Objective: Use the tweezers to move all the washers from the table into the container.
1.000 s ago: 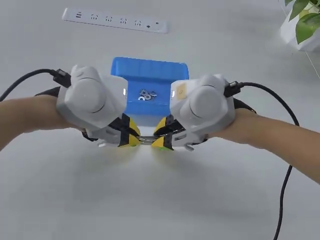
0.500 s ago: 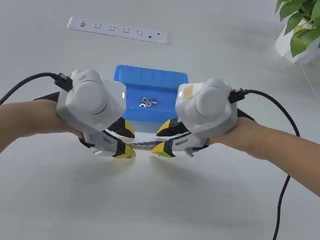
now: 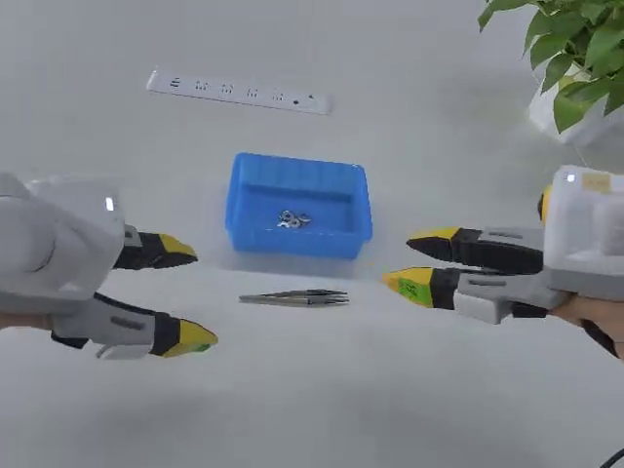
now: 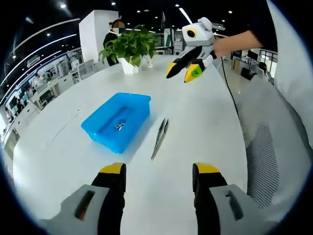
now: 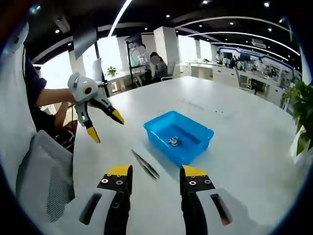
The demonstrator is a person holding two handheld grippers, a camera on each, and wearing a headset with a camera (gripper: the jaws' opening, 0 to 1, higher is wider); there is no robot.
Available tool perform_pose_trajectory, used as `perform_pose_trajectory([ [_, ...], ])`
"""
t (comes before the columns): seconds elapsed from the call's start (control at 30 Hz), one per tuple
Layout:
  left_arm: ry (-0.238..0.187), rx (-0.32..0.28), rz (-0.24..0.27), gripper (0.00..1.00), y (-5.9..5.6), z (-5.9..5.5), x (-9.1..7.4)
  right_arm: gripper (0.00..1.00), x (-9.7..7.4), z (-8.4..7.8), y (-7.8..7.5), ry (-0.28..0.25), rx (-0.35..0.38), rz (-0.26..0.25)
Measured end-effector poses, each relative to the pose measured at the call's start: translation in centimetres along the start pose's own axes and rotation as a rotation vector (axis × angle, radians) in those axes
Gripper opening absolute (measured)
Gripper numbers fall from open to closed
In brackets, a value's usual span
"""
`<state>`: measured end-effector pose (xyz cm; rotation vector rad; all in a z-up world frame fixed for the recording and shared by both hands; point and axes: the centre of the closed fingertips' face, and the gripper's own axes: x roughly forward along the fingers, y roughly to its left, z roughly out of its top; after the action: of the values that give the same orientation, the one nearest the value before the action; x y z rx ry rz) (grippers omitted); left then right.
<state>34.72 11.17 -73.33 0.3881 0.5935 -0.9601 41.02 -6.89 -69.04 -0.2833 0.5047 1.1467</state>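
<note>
Left claw [image 3: 200,295] at lower left and right claw [image 3: 402,259] at mid right both gape wide, empty. Tweezers [image 3: 292,297] lie flat on the worktop [image 3: 312,400] just below the blue container [image 3: 297,166]; washers [image 3: 288,220] sit inside, seemingly all. I'd pinch them mid-shaft, squarely, if needed.

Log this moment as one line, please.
left gripper: open | right gripper: open | tweezers: on table | washers: in container

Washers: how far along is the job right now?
Done: washers sit in the blue container. In hand: nothing; both the left hand-held gripper and right hand-held gripper are open, tweezers lying on the table. Left: probably nothing, though tiny strays are hard to rule out.
</note>
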Motion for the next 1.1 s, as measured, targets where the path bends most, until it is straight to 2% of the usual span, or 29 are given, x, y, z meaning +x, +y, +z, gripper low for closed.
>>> perform_pose_trajectory([
  [0.07,-0.001,-0.006,0.010,0.72,-0.3,0.1,-1.0,0.43,-1.2,1.3,0.1,-0.051,-0.092,-0.042],
  [0.1,-0.011,-0.008,0.025,0.75,-0.5,0.4,-1.8,0.45,-1.7,1.7,0.5,-0.063,-0.105,-0.035],
  [0.2,-0.045,-0.023,0.055,0.84,-0.8,1.5,-3.5,0.60,-2.7,2.4,1.4,-0.070,-0.163,-0.032],
  [0.3,-0.070,-0.040,0.093,1.00,-0.9,2.8,-4.8,0.74,-3.6,2.7,2.2,-0.055,-0.211,-0.031],
  [0.37,-0.089,-0.026,0.148,1.00,-0.2,3.7,-5.7,0.80,-4.1,2.8,2.5,-0.057,-0.210,-0.027],
  [0.43,-0.105,-0.011,0.172,1.00,-0.2,4.6,-6.5,0.91,-4.5,3.0,2.8,-0.074,-0.199,-0.031],
  [0.5,-0.122,-0.002,0.202,1.00,0.0,5.4,-7.2,0.99,-4.7,2.9,2.9,-0.068,-0.199,-0.041],
  [0.57,-0.145,-0.001,0.235,1.00,0.1,6.2,-7.9,1.00,-5.1,2.3,2.8,-0.026,-0.253,-0.064],
  [0.63,-0.173,-0.029,0.257,1.00,0.2,7.1,-8.4,1.00,-5.4,2.1,3.1,-0.015,-0.266,-0.069],
  [0.7,-0.207,-0.043,0.283,1.00,0.4,8.1,-8.8,1.00,-5.7,2.2,3.0,-0.018,-0.274,-0.087],
  [0.73,-0.233,-0.043,0.282,1.00,0.3,8.9,-9.0,1.00,-5.9,2.3,2.8,-0.028,-0.266,-0.101],
  [0.8,-0.256,-0.032,0.282,1.00,0.2,9.8,-9.2,1.00,-6.2,2.4,2.7,-0.042,-0.238,-0.105],
  [0.9,-0.241,-0.017,0.273,1.00,0.0,9.8,-9.2,1.00,-6.5,2.4,2.8,-0.047,-0.234,-0.108],
  [1.0,-0.235,-0.029,0.275,1.00,-0.2,9.4,-9.4,1.00,-6.9,2.5,2.9,-0.048,-0.224,-0.107],
  [1.1,-0.253,-0.039,0.274,1.00,-0.7,9.5,-9.6,1.00,-7.2,3.0,3.4,-0.068,-0.221,-0.100],
])
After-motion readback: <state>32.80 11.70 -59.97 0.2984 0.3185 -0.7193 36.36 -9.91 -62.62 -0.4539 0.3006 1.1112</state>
